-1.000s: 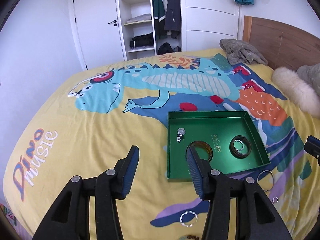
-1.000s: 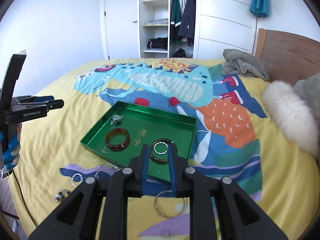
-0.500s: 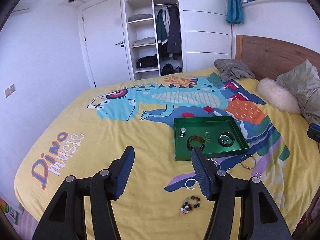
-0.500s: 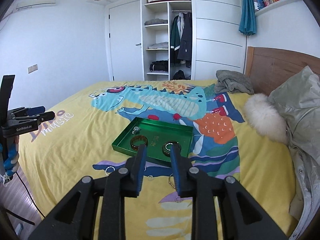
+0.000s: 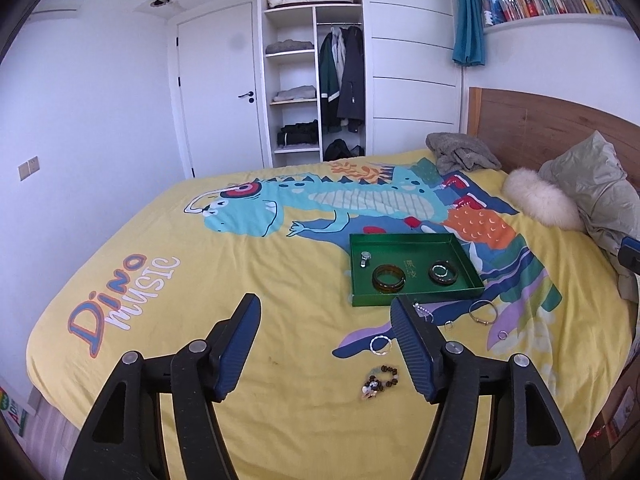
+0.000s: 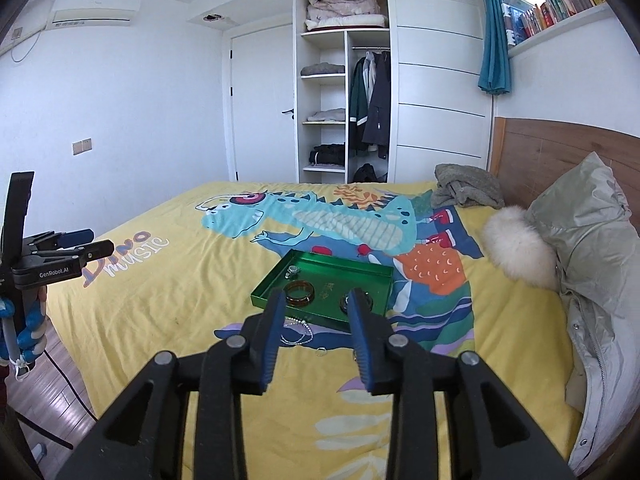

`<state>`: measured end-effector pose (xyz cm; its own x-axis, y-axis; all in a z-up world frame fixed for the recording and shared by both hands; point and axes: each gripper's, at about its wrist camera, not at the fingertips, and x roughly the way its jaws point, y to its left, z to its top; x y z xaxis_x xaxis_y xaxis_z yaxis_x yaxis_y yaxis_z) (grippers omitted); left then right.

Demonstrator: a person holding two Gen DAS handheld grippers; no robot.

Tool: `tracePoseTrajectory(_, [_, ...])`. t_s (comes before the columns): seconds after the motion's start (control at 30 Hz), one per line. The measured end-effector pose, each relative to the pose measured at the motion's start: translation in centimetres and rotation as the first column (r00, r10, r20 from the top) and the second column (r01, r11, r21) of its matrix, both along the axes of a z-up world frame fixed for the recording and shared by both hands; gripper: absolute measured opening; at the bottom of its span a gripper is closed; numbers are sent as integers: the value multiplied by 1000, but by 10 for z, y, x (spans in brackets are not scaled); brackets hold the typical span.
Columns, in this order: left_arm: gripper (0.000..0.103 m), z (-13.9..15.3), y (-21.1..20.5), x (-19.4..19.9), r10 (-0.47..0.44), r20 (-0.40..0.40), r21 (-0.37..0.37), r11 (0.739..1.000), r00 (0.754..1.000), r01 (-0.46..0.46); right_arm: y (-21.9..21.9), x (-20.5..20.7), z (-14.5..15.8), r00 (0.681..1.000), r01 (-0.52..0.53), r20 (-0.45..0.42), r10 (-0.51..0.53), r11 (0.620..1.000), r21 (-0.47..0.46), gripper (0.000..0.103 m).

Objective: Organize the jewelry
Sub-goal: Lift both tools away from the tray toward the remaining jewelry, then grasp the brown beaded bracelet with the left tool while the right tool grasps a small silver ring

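Your left tool [image 5: 325, 340] and right tool [image 6: 316, 334]: both agape, empty, jaws just widened; green tray [image 5: 416, 300] part-filled; next, fetch the beaded bracelet [image 5: 379, 379] from the bed [image 5: 240, 280].

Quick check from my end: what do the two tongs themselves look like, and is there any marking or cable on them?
Both tongs, left and right, are matte black scissor-like linkages with round silver pivot pins and ribbed blue pads. Seen from the right wrist, the left unit carries white "GenRobot.AI" lettering, and a dark cable trails below it. The hand wears a blue-and-white glove.

"Dino music" on yellow bedspread [image 5: 280, 280], "GenRobot.AI" on left gripper [image 6: 56, 258]
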<state>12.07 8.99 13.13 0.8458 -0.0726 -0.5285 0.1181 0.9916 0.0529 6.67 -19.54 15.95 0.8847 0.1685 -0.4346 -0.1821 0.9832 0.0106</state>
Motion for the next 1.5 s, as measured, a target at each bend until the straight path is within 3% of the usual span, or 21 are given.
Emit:
tracePoseTrajectory(0.47, [73, -92, -8, 23, -72, -119, -6, 997, 990, 72, -10, 25, -66, 996, 9, -86, -5, 999, 40, 34])
tracePoseTrajectory(0.93, [76, -186, -39, 63, -199, -240, 37, 976, 950, 214, -19, 86, -149, 979, 10, -204, 6, 997, 78, 34])
tracePoseTrajectory(1.5, [76, -252, -61, 111, -248, -344, 51, 958, 905, 282, -1, 166, -237, 929, -33, -363, 68, 994, 100, 34])
